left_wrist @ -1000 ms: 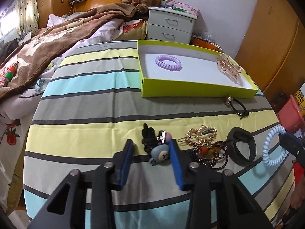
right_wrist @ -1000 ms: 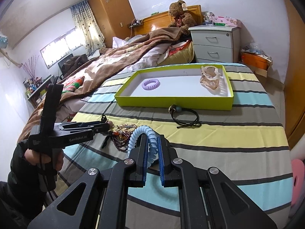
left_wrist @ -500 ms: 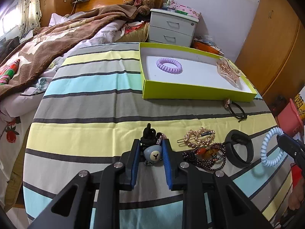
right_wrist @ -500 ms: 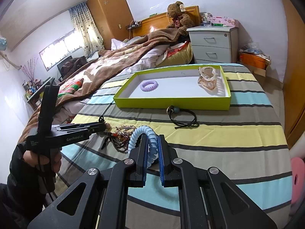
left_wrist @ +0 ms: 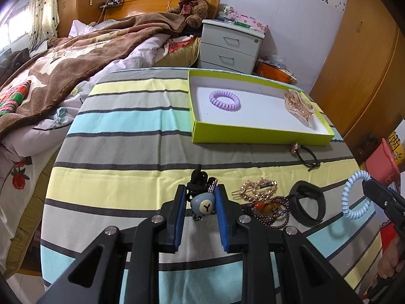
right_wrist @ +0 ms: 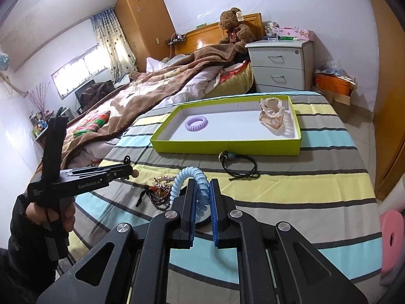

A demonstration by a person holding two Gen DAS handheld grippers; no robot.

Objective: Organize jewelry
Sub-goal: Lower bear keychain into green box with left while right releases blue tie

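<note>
The bear-charm hair tie (left_wrist: pixel 204 205) sat pinched between the blue pads of the left gripper (left_wrist: pixel 201 202), its black cord and a small silver clasp bunched just ahead of the fingertips, well short of the green box (left_wrist: pixel 253 134) and on the near side of it. The right gripper (right_wrist: pixel 202 202) was clamped on the pale blue spiral hair tie (right_wrist: pixel 188 177), held up off the striped cloth (left_wrist: pixel 126 157), also on the near side of the box. Inside the box lay a purple spiral tie (left_wrist: pixel 224 98) toward its left end and a pinkish claw clip (left_wrist: pixel 298 103) at its right end. Just outside the box's front wall rested a black elastic with a bead (left_wrist: pixel 303 152). Farther from the box, beside the bear tie, lay a gold barrette (left_wrist: pixel 258 188), a dark bead bracelet (left_wrist: pixel 268 212) and a black band (left_wrist: pixel 307 206).

The likely trouble: the pads gripped the rounded charm rather than the cord, so it could squirt out on lifting, or the trailing cord might snag the bracelet.
</note>
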